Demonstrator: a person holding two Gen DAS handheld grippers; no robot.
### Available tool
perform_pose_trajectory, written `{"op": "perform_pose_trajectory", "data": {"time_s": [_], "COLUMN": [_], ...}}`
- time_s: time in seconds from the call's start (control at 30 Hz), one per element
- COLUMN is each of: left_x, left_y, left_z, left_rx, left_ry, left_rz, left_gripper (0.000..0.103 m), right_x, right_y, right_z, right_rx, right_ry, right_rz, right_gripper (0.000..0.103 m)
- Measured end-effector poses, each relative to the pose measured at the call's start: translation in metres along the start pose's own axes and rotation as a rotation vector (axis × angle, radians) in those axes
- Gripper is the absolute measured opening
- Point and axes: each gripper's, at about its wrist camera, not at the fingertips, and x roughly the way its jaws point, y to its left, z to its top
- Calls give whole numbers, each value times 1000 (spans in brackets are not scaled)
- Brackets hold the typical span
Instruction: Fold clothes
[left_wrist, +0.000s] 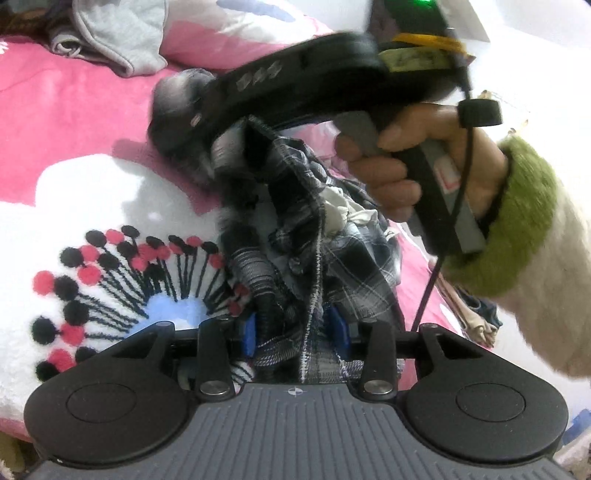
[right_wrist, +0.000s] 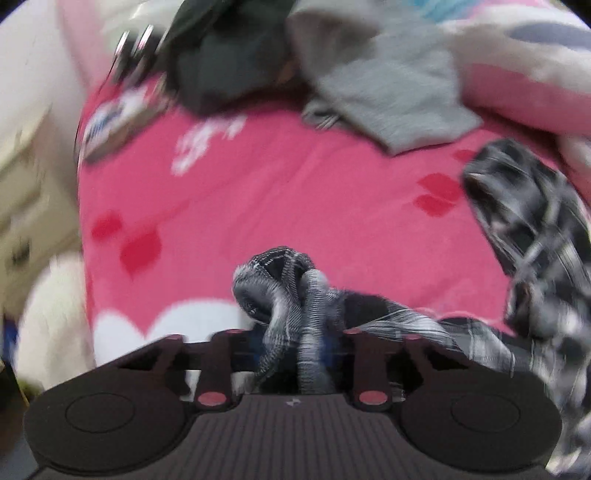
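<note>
While both grippers hold the same plaid shirt (left_wrist: 295, 236), it hangs bunched between them above the pink bedspread (left_wrist: 74, 122), not laid flat. My left gripper (left_wrist: 297, 332) is clamped on a hem edge; fabric fills the gap between the blue pads. My right gripper (right_wrist: 291, 343) is clenched on a twisted wad of the same plaid, and from the left view the person's hand (left_wrist: 406, 162) squeezes its handle just above the cloth.

Risks as I read them:
- Right grip holds a rolled knot, not one layer, so pulling apart may keep the twist in.
- Grippers sit close; spreading fast could yank the hem from the left pads.
- Right view is motion-blurred, so I can't judge the edge there.
- Grey garment (right_wrist: 388, 96) lies near; a dragging shirt tail could snag it.
</note>
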Motion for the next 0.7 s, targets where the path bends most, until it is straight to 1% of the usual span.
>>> {"op": "perform_pose_trajectory", "data": {"time_s": [0.07,0.17,0.2,0.3,0.37,0.4,0.43,0.47,0.5,0.53,0.57,0.63,0.7], "left_x": [-1,-1,-1,1,3,3,4,5,6,7,7,2,-7], "left_y": [-2,-5,-6,-14,-20,-23,-26,-28,-32,-35,-37,-40,-42], "left_z": [0,2,4,5,4,3,1,-4,-6,-8,-9,-8,-5], "left_rx": [4,-2,0,22,45,62,75,84,94,104,113,116,109], "left_ry": [0,5,7,11,12,9,2,-5,-10,-14,-23,-51,-106], "left_rz": [5,3,4,16,29,34,38,41,44,54,66,76,67], "left_gripper": [41,48,52,57,57,55,50,36,30,27,18,15,13], "right_x": [-14,-47,-59,-92,-111,-119,-125,-129,-134,-138,-140,-145,-151], "right_y": [-12,-38,-44,-63,-73,-77,-82,-86,-90,-94,-97,-99,-100], "right_z": [-1,-14,-21,-42,-62,-72,-82,-91,-100,-108,-113,-119,-121], "right_rx": [119,310,356,489,568,604,634,660,686,707,721,731,732], "right_ry": [-81,-256,-314,-487,-595,-641,-673,-699,-725,-739,-742,-748,-759], "right_rz": [17,57,64,87,101,109,116,121,127,129,127,115,106], "right_gripper": [20,20,20,20,20,20,20,20,20,20,20,20,20]}}
